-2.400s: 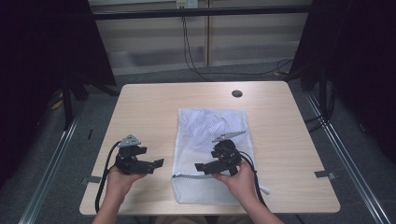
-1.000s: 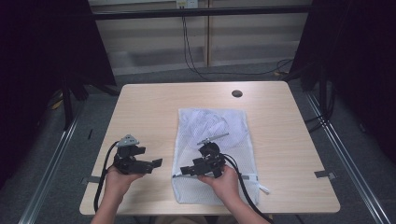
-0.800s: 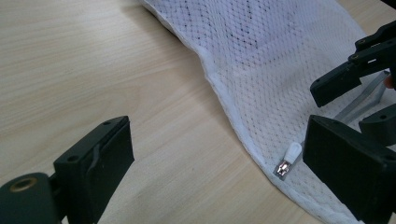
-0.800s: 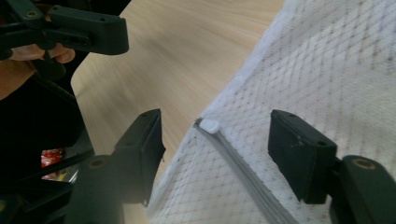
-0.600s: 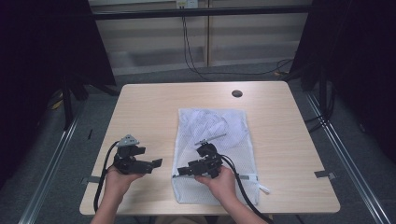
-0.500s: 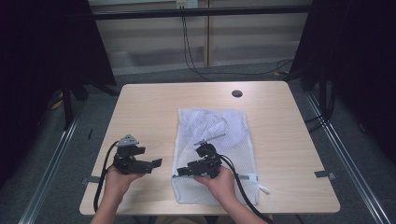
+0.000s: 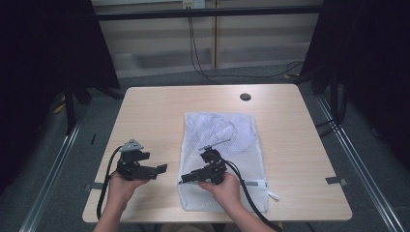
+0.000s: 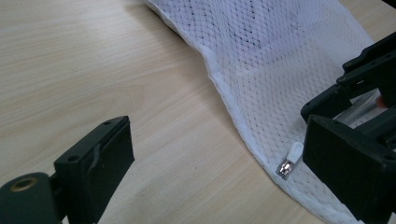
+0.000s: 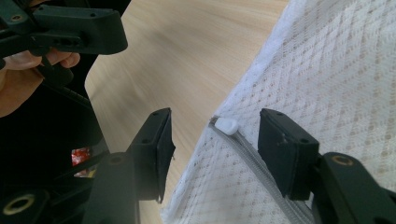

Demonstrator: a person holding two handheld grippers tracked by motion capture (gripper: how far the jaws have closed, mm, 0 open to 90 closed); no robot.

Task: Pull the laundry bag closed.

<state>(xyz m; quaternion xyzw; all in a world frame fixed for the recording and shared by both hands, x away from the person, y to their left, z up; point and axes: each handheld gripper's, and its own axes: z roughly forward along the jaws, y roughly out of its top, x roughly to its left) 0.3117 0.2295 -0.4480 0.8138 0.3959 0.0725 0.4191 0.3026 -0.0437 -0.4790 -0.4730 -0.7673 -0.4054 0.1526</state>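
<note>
A white mesh laundry bag [image 7: 227, 145] lies flat in the middle of the wooden table [image 7: 145, 111]. Its zipper runs along the near left edge, ending in a small white pull [image 9: 227, 125], which also appears in the left gripper view [image 8: 290, 160]. My right gripper [image 7: 187, 178] rests low over that edge, open; in its own view [image 9: 219, 140] the jaws stand on either side of the pull without touching it. My left gripper [image 7: 162, 169] hovers open over bare table just left of the bag, with nothing between its jaws [image 8: 224, 177].
A light garment [image 7: 217, 128] shows through the mesh in the bag's far half. A dark round grommet [image 7: 245, 96] sits near the table's far edge. The table's near edge lies close behind both hands. Cables trail from each gripper toward the person.
My right gripper has moved left, from over the bag's middle to its left edge by the zipper pull. The left gripper has stayed in place.
</note>
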